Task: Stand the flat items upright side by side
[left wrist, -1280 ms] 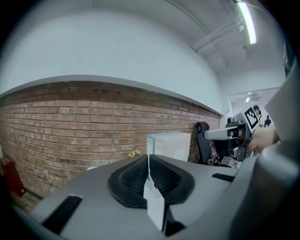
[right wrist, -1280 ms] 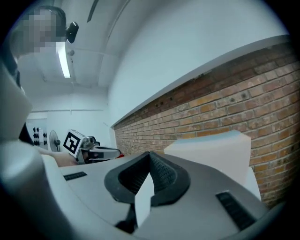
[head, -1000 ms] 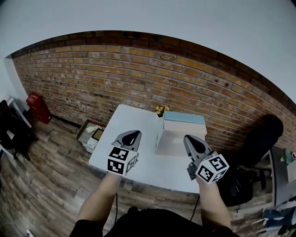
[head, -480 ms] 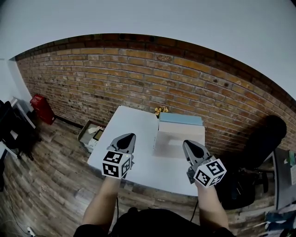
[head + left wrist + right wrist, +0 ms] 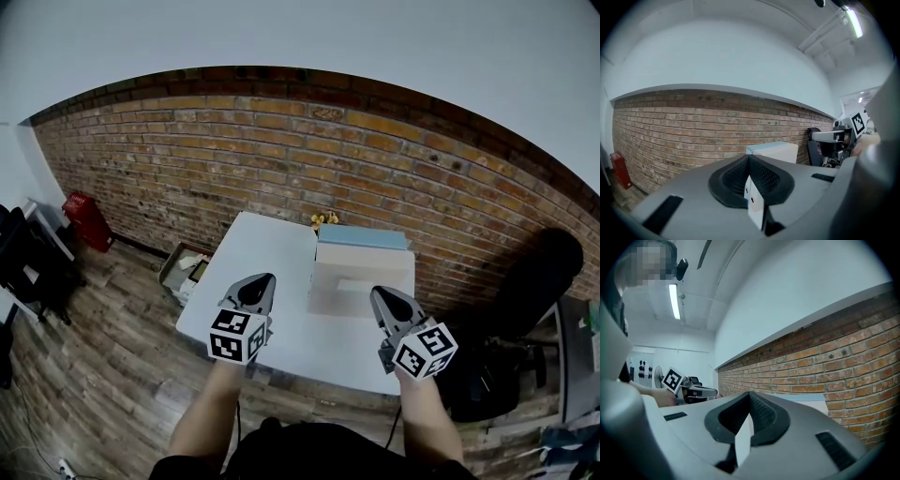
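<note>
One flat stack [image 5: 361, 270] — ahead of left gripper [image 5: 262, 279], right gripper [image 5: 380, 293]

- the pile of flat items [image 5: 361, 267] on the desk [image 5: 262, 253]: too small in the head view to count its pieces;
- a small yellow thing [image 5: 324, 220] at the desk's far edge: too small to name;
- the left gripper [image 5: 749, 159]: in its own view its body hides the desk and all but the pile's top;
- the open box [image 5: 184, 270] on the floor left of the desk: contents unreadable

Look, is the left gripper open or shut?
Shut. The left gripper's fingers press together in its own view, with nothing between them.
</note>
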Tool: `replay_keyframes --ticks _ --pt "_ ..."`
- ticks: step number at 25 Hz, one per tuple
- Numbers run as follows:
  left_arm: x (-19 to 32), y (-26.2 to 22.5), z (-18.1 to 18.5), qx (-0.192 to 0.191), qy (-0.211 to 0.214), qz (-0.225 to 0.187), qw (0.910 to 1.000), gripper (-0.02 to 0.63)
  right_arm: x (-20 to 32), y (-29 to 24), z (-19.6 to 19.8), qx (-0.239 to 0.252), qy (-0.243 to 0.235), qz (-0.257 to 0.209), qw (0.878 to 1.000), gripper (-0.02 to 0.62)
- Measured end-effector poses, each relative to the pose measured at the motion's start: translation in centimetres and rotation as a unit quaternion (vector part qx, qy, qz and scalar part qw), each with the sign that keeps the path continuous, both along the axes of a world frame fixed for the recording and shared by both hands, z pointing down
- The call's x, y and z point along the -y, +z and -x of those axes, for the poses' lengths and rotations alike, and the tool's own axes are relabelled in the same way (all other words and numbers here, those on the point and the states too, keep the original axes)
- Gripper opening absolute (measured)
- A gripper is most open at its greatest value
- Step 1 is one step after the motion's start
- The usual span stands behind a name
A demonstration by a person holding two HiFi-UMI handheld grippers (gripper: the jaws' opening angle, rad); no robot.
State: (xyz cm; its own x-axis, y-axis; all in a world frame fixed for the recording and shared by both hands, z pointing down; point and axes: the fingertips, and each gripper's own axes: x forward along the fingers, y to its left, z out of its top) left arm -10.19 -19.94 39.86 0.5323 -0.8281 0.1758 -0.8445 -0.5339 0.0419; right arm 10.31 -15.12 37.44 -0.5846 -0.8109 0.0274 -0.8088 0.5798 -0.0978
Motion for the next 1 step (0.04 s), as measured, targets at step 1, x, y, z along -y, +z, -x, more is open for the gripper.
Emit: replay_keyframes --ticks 1 --pt "0.01 0.01 -0.03 0.000 0.000 0.000 1.0000 0.017 0.02 0.03 -0.02 0.001 0.000 0.000 1.000 0.017"
